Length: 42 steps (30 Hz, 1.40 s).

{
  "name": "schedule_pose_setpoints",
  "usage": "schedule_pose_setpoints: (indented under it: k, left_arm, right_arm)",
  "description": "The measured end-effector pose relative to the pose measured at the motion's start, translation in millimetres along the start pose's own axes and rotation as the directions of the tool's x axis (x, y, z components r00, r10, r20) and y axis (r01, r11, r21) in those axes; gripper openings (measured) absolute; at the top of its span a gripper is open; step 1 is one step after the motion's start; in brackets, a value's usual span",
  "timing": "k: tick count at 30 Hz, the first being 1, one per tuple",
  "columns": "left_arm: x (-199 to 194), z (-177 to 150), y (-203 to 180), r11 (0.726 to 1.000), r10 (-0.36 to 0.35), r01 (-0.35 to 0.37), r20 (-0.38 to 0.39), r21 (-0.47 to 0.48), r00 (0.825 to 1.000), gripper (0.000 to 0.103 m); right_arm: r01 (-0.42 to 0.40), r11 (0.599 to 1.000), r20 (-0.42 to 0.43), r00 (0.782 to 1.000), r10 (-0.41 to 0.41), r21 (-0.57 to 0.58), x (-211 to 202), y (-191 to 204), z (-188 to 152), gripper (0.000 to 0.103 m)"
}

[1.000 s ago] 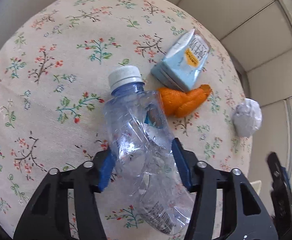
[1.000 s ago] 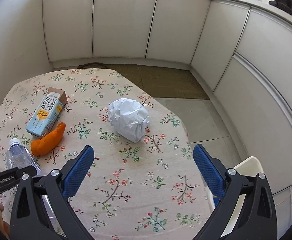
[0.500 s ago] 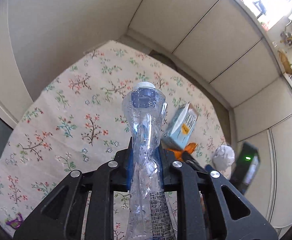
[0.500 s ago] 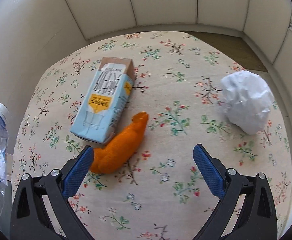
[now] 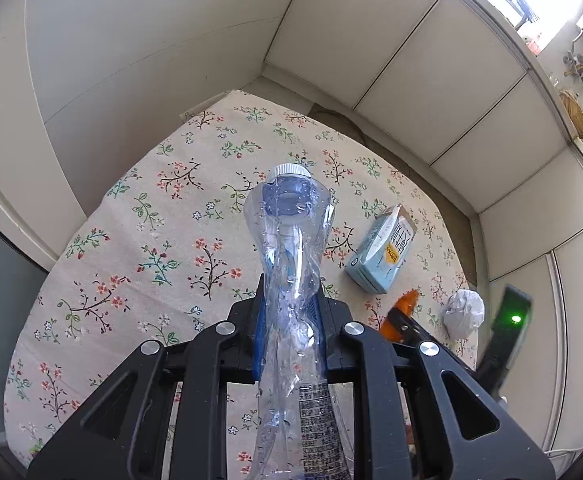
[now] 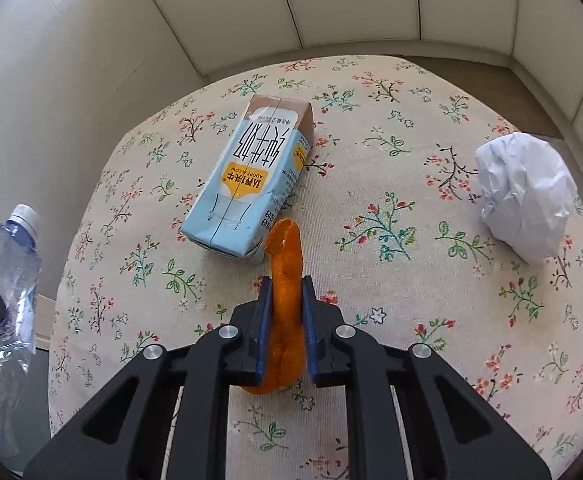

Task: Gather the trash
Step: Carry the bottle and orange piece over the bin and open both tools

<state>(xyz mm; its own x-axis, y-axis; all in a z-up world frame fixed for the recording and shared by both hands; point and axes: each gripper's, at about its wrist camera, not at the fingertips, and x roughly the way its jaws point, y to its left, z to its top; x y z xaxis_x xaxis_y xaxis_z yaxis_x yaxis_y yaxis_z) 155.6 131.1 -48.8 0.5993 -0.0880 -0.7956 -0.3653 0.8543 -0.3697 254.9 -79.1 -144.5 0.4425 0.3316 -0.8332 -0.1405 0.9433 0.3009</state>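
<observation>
My left gripper (image 5: 289,322) is shut on a crushed clear plastic bottle (image 5: 289,232) with a white cap, held up above the flowered tablecloth (image 5: 139,240). The same bottle (image 6: 7,264) shows at the left edge of the right wrist view. My right gripper (image 6: 285,320) is shut on an orange peel (image 6: 285,264) that lies on the cloth, its tip touching a light-blue milk carton (image 6: 247,184). A ball of crumpled white paper (image 6: 527,196) rests to the right. In the left wrist view the carton (image 5: 383,252), the peel (image 5: 401,316) and the paper ball (image 5: 463,312) sit at the right.
The round table (image 6: 411,360) stands in a corner of white cabinet panels (image 6: 351,4). A brown floor strip (image 6: 471,64) runs behind it. In the left wrist view, the right gripper's body with a green light (image 5: 509,328) sits by the table's right edge.
My left gripper squeezed the bottle flat and lifted it off the table. My right gripper swung left from the paper ball, came down over the orange peel and closed on it.
</observation>
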Motion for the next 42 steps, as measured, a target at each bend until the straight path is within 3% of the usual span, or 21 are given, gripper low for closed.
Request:
schedule_pose_setpoints:
  k: [9,24,35,42]
  left_arm:
    - [-7,-8,-44,0.997,-0.054,0.052,0.035,0.060,0.998,0.018]
    - [-15,-47,-145,0.957,-0.205,0.192,0.039,0.215,0.978,0.018]
    - [-8,-87,-211,0.913,-0.269,0.261,-0.018,0.314,0.963,0.018]
    - [-6,-118,-253,0.868,-0.324,0.330,-0.080,0.372,0.943,0.018]
  right_arm:
    - [0.046,0.998,0.150,0.988,-0.040,-0.036,-79,-10,3,0.014]
    - [0.171,0.984,0.311,0.934,-0.177,0.047,-184,-98,-10,0.014]
    - [0.258,0.952,0.331,0.894,-0.301,0.167,-231,-176,-33,0.014]
    - [0.320,0.908,0.285,0.874,-0.393,0.272,-251,-235,-54,0.014]
